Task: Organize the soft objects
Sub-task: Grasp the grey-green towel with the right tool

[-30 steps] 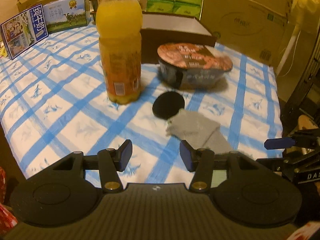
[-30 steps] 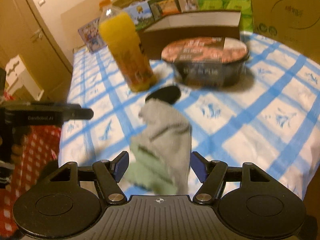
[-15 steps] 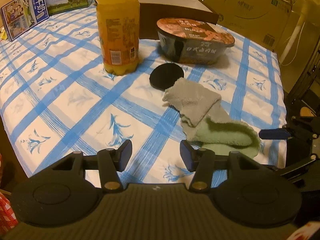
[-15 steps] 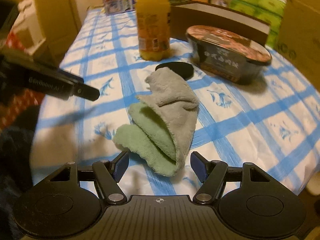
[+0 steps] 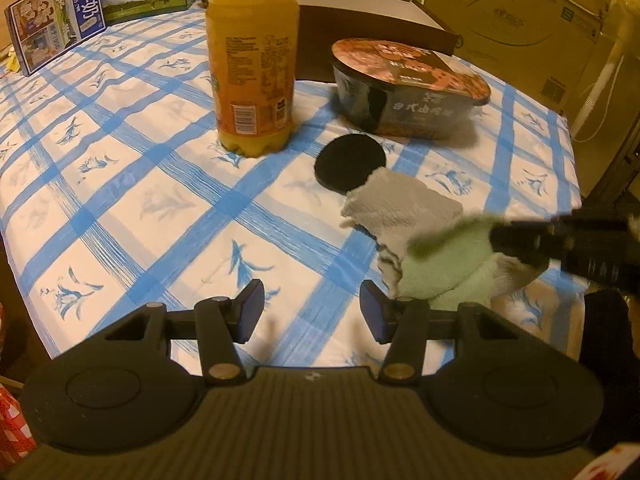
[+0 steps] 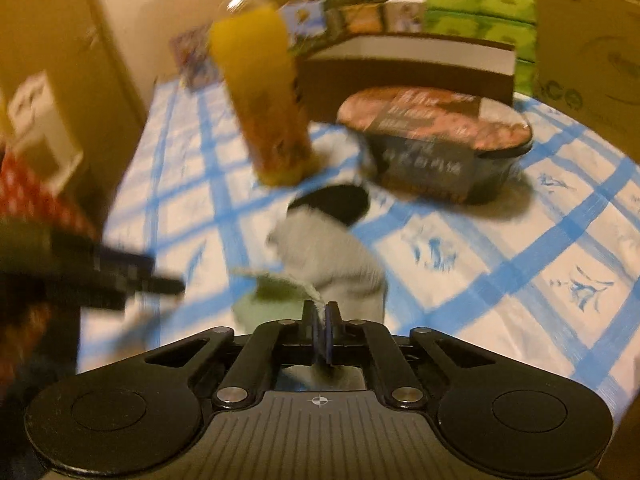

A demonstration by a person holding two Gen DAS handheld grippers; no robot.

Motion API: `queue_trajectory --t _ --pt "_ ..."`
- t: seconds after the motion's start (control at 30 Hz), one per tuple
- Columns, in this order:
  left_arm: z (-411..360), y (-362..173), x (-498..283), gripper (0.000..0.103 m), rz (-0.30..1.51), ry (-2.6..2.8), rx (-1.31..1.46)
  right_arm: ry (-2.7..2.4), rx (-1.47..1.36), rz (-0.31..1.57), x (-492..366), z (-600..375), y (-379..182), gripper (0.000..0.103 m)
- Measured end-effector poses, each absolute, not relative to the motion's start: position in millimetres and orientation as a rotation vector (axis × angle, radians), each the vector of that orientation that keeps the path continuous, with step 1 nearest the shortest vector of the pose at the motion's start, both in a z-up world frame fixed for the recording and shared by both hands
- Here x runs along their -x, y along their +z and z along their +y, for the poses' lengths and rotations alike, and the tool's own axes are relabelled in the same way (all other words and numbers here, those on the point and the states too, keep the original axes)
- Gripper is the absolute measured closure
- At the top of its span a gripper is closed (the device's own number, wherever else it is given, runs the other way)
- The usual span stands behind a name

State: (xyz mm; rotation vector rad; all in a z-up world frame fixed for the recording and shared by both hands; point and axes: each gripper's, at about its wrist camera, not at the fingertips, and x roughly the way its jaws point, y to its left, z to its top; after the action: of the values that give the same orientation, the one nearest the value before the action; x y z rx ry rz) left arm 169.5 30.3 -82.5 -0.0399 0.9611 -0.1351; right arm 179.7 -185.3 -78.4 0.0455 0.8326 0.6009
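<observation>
On the blue-checked tablecloth [image 5: 132, 184] in front of you lies the soft cloth [image 5: 404, 208], grey on one face and pale green on the other, bunched near the table's near right corner. Your right gripper [image 6: 320, 314] has its two fingers pinched together on an edge of that cloth — a sliver of fabric shows between the pads, and the grey body [image 6: 332, 256] hangs forward from them. From the left wrist view that same gripper comes in as a blurred dark bar from the right, over the green part [image 5: 448, 272] of the cloth. Your left gripper [image 5: 312, 310] holds its fingers spread wide apart with nothing between them, above bare tablecloth just left of the cloth.

The far end of the cloth overlaps a flat black disc [image 5: 348, 162]. Beyond the disc stands an upright orange juice bottle [image 5: 252, 64], and just right of it sits a sealed dark noodle bowl [image 5: 408, 88]. Behind the bowl is a brown open box [image 5: 372, 24] — milk cartons [image 5: 56, 28] stand at the far left edge, and a big cardboard box [image 5: 516, 20] at the far right.
</observation>
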Motion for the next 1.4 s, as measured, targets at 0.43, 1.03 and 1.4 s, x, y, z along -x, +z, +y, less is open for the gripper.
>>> queue_trajectory --t 0.43,1.03,1.4 --pt "41.0 -88.3 -194.3 0.053 0.974 -0.118 0.072 0.681 -0.055 0.875 -216.7 -179.6 -81.6 0.099" --pt "34.6 -105.3 -199.3 0.053 1.011 -0.158 0.079 0.800 0.438 0.831 -158.6 -195.7 -118.4 0.026" --pt "34.0 -100.4 -225.8 0.053 0.971 -0.166 0.068 0.799 0.328 0.803 -231.1 -149.0 -116.4 0.025"
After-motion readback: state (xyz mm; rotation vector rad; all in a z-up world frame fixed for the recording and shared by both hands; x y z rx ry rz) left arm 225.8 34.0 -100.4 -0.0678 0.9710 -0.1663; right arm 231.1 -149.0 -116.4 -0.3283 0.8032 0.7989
